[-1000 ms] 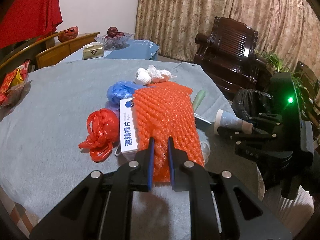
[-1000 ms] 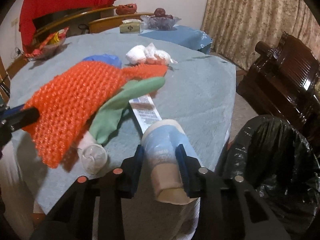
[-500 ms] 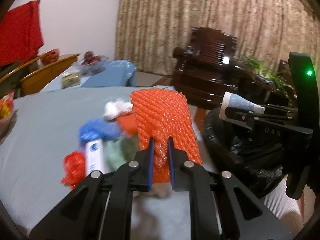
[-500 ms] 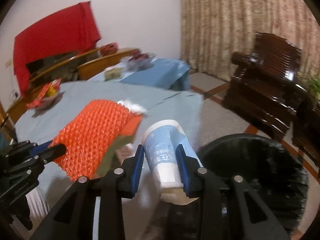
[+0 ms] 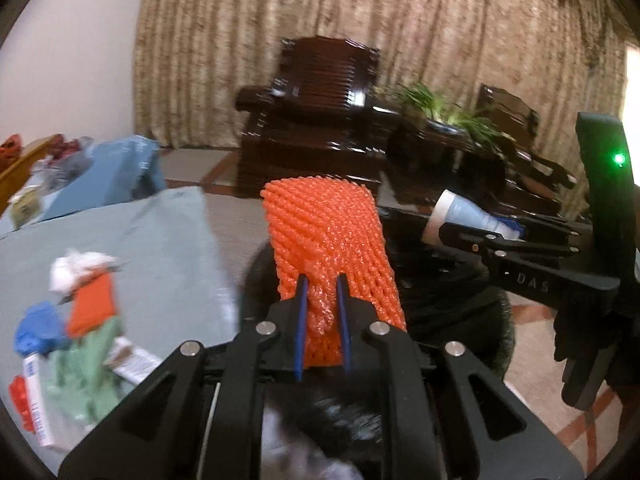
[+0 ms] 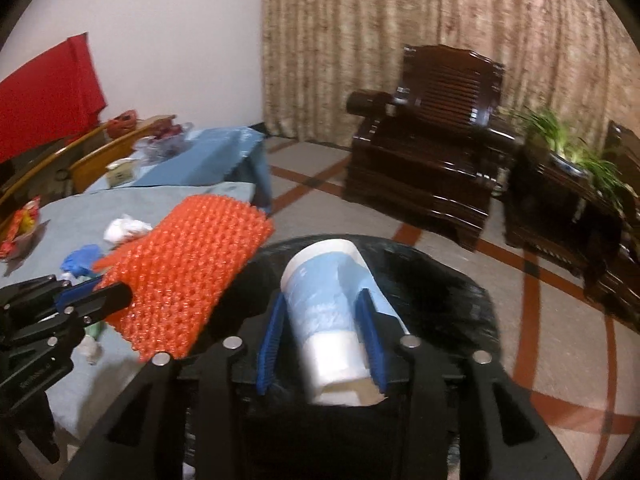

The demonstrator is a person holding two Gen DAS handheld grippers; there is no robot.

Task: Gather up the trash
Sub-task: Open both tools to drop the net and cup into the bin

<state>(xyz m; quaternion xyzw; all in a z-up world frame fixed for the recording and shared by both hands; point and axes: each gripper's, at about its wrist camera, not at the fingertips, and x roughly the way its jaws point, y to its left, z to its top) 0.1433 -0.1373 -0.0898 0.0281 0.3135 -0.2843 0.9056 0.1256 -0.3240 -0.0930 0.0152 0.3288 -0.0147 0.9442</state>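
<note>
My left gripper (image 5: 321,294) is shut on an orange foam net (image 5: 332,240), held in the air over the black-lined trash bin (image 5: 452,304) beside the table. The net also shows in the right wrist view (image 6: 188,276), with the left gripper (image 6: 96,296) at the left. My right gripper (image 6: 322,312) is shut on a blue and white paper cup (image 6: 328,300), held above the bin's open mouth (image 6: 432,292). The cup shows in the left wrist view (image 5: 460,216) at the right. More trash lies on the grey-clothed table (image 5: 132,248): white tissue (image 5: 76,268), a blue wad (image 5: 36,332), a green wrapper (image 5: 88,372).
A dark wooden armchair (image 6: 432,152) and a plant stand (image 6: 560,184) are on the tiled floor behind the bin. A second table with a blue cloth (image 6: 200,164) and a fruit bowl stands at the far left. A snack bag (image 6: 20,228) lies on the table's left edge.
Both grippers have swung right, off the table and over the bin, carrying the orange net and the paper cup. The rest of the trash stays on the table.
</note>
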